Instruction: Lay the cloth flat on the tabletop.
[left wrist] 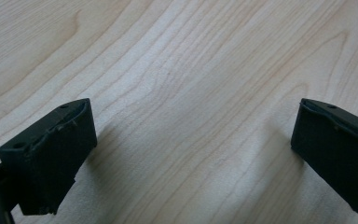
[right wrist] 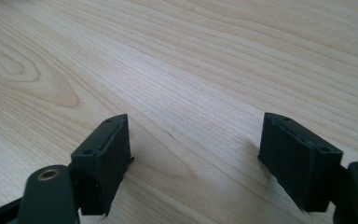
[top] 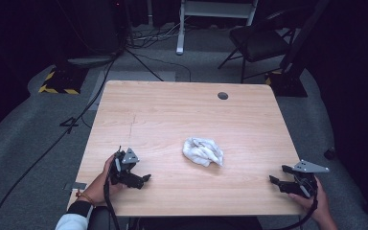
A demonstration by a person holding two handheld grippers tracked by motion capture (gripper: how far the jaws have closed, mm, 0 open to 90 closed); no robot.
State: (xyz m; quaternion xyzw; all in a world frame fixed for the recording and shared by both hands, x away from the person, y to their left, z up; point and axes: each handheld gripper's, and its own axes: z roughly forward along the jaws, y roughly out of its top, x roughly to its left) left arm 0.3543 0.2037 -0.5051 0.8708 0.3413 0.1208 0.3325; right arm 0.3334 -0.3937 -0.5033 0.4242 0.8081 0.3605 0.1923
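A crumpled white cloth (top: pixel 202 152) lies on the light wooden table (top: pixel 172 110), a little right of its middle. My left gripper (top: pixel 144 179) rests near the front left edge, held in a hand, pointing right toward the cloth and well apart from it. In the left gripper view its jaws stand wide apart over bare wood, so the left gripper (left wrist: pixel 193 116) is open with nothing between them. At the front right corner my right gripper (top: pixel 277 174) points left. The right gripper (right wrist: pixel 196 123) is open too, its jaws over bare wood.
A dark round hole (top: pixel 223 96) sits in the table's far right part. Beyond the table, a black chair (top: pixel 258 40), a white stand (top: pixel 182 28), cables on the grey floor (top: pixel 76 115) and a yellow-black striped base (top: pixel 57 84).
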